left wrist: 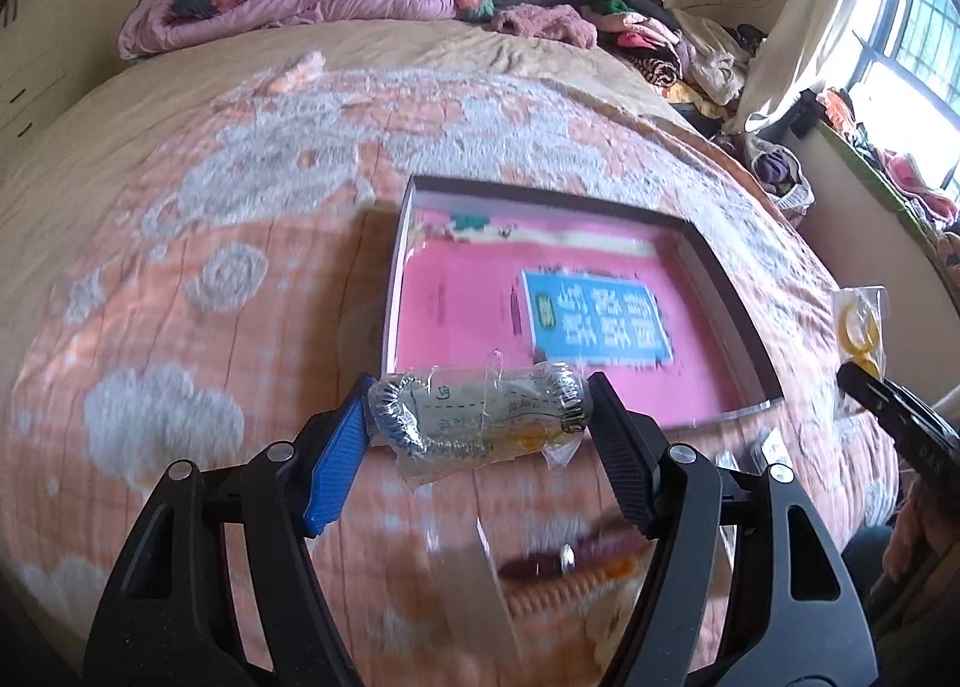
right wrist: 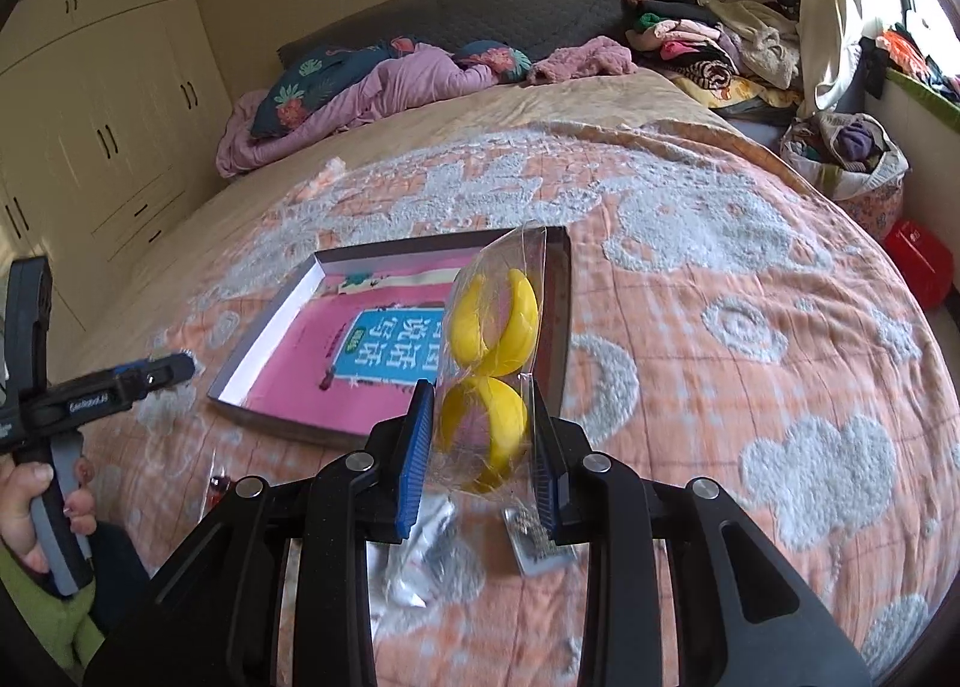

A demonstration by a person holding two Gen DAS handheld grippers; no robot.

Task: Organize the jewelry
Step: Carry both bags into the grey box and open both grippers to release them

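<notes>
- While both grippers are held above a bed, each is seen clamped on a small clear packet of jewelry.
- The left gripper is pressed from both sides onto a clear packet with a silver coiled bracelet and a paper label inside; the packet is held sideways between the blue pad and the black pad, above the bedspread.
- The right gripper is closed on the lower part of a clear bag of yellow hoops; the bag is held upright, with its top rising above the fingertips.
- In the left wrist view the same bag of hoops is seen at the far right edge, with the tip of the other gripper just beneath it.
- A shallow box lid is laid open side up on the bedspread, beyond both grippers; a pink book with a blue title panel is lying flat inside it.
- Below the right gripper, two more clear packets with silvery pieces are seen on the bedspread, blurred.
- Below the left gripper, a blurred dark red and orange item in clear plastic is lying on the bedspread; what it is cannot be told.
- A person's hand is wrapped around the grey handle of the left gripper, at the left edge of the right wrist view, above a green sleeve.
- At the head of the bed, a crumpled lilac quilt and a pile of clothes are seen.
</notes>
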